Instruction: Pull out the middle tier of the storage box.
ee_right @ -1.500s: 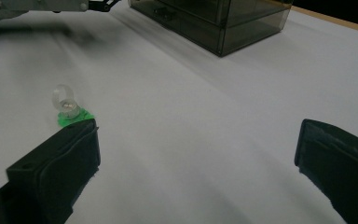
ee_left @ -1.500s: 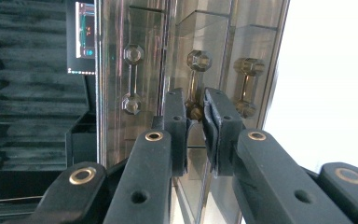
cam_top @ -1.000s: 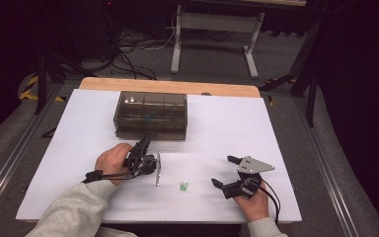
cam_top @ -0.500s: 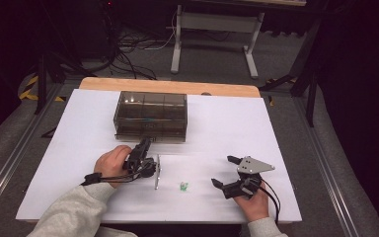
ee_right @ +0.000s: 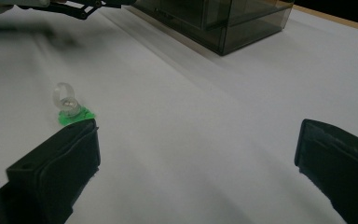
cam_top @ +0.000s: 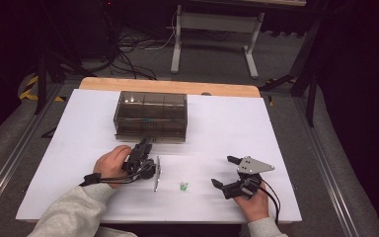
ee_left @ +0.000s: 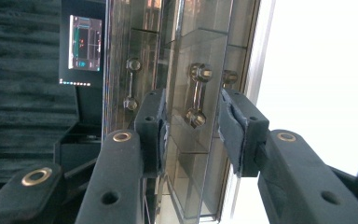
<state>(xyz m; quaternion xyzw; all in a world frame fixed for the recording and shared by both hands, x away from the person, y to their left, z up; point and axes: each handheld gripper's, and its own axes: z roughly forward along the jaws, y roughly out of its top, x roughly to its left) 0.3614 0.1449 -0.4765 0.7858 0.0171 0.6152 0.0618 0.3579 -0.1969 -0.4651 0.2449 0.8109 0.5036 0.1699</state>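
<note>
Drawer box: smoky translucent plastic box (cam_top: 150, 116), rectangular, hard glossy walls, inner partitions visible through the top; stands on the far middle of the table, near the wooden edge.
Drawer front: in the left gripper view, a clear tinted panel (ee_left: 196, 70) with a small bar handle (ee_left: 196, 95) on two rounded knobs; a second like handle (ee_left: 131, 84) sits further left.
Left tongs: left tongs (cam_top: 144, 144) at the box's near face; black padded jaws stand either side of the drawer handle with gaps on both sides, so spread, gripping nothing.
Left hand: left hand (cam_top: 111, 163) in a grey sleeve, resting low on the table just before the box.
Flat strip: thin, pale, metallic-looking strip (cam_top: 156, 174) lying on the table just right of the left hand; its nature cannot be told.
Ring: small clear ring (ee_right: 65, 100) on a bright green base, standing on the table between the two hands; close ahead of one jaw in the right gripper view.
Right tongs: right tongs (cam_top: 224, 172) wide apart, empty, hovering low over the table, grey three-cornered plate on top.
Table: table (cam_top: 276, 148) covered in smooth matt white sheet, with a light wooden strip along the far edge.
</note>
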